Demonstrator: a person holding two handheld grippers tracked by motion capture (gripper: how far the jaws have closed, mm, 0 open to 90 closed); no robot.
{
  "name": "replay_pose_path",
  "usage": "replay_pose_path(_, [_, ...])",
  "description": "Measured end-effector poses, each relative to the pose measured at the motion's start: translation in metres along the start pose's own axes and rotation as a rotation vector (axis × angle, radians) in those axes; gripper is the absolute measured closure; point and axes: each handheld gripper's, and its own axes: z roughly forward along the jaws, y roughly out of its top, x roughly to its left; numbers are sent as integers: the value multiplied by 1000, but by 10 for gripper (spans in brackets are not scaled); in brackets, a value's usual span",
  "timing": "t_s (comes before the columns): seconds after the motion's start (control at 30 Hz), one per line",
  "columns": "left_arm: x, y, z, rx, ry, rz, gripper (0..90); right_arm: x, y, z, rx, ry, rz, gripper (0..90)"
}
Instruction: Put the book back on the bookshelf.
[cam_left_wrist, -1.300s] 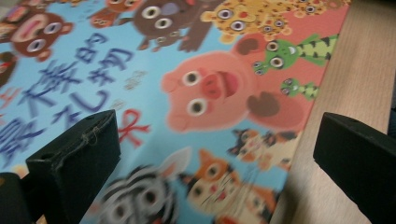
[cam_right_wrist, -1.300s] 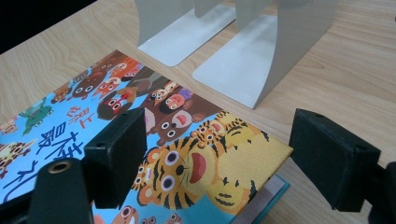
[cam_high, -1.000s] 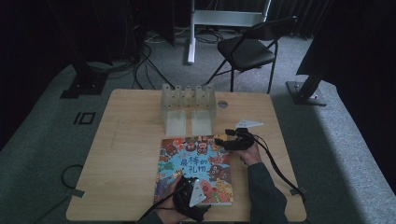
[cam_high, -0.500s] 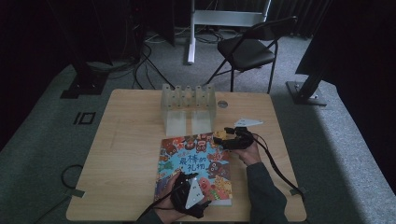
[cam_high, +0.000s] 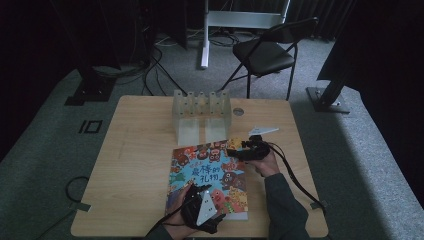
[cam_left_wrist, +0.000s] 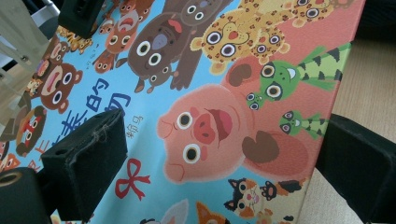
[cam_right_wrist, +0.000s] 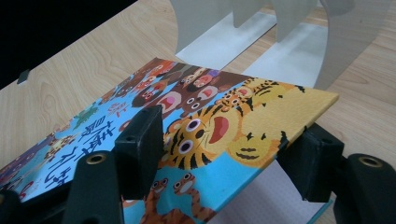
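Picture book (cam_high: 212, 172), with a blue cover crowded with cartoon animals, lying on the near half of the wooden table (cam_high: 135, 165), just in front of a translucent slotted rack (cam_high: 201, 114). The right gripper (cam_high: 239, 150), held in the person's right hand (cam_high: 262, 162), sits at the book's far right corner. In the right gripper view its jaws stand one above the front cover (cam_right_wrist: 219, 126) and one below it, and that corner of the cover is raised clear of the white page (cam_right_wrist: 261, 200) beneath; whether the pads press the cover cannot be told. The left gripper (cam_high: 192, 210) rests over the book's near edge. In the left gripper view its jaws are spread wide, one pad over the cover's blue area, the other past the book's edge above bare table; nothing is clamped between them. A white three-cornered piece (cam_high: 263, 130) lies on the table beyond the right gripper.
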Motion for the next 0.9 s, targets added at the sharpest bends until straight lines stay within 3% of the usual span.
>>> replay_pose_path(0.23, [-1,0,0,-7,-14,-15,69,-1,5,5,7,30,23,393])
replay_pose_path(0.4, [2,0,-3,-14,-21,-33,69,-2,7,5,-14,71,34,475])
replay_pose_path(0.57, [8,-6,-9,-19,-73,-94,122,-1,11,2,-52,107,44,554])
replay_pose_path(0.73, [14,-16,-13,-20,-82,-141,127,1,16,1,-48,113,42,578])
replay_pose_path(0.9, [18,-24,-23,-6,-91,-156,139,2,19,0,-42,114,36,581])
